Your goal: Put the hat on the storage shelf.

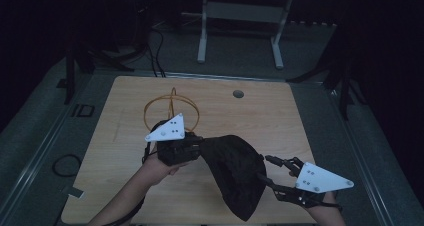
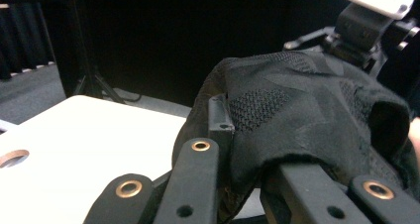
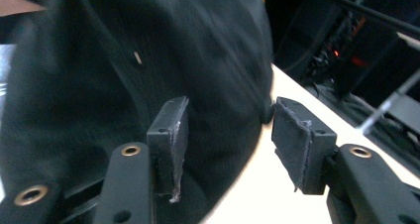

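Black cloth (image 1: 235,173) hangs draped over the front middle of the tabletop (image 1: 260,111), lifted at its left end. Left gripper (image 1: 192,145) jaws are clamped tight on that cloth edge. Right gripper (image 1: 272,171) jaws stand about half apart beside the cloth's right edge, pads not pressing it. Orange wire hoop (image 1: 171,111) sits just behind the left gripper. Round hole (image 1: 238,94) in the tabletop farther back. White frame legs (image 1: 240,31) on the floor beyond. No readable writing.
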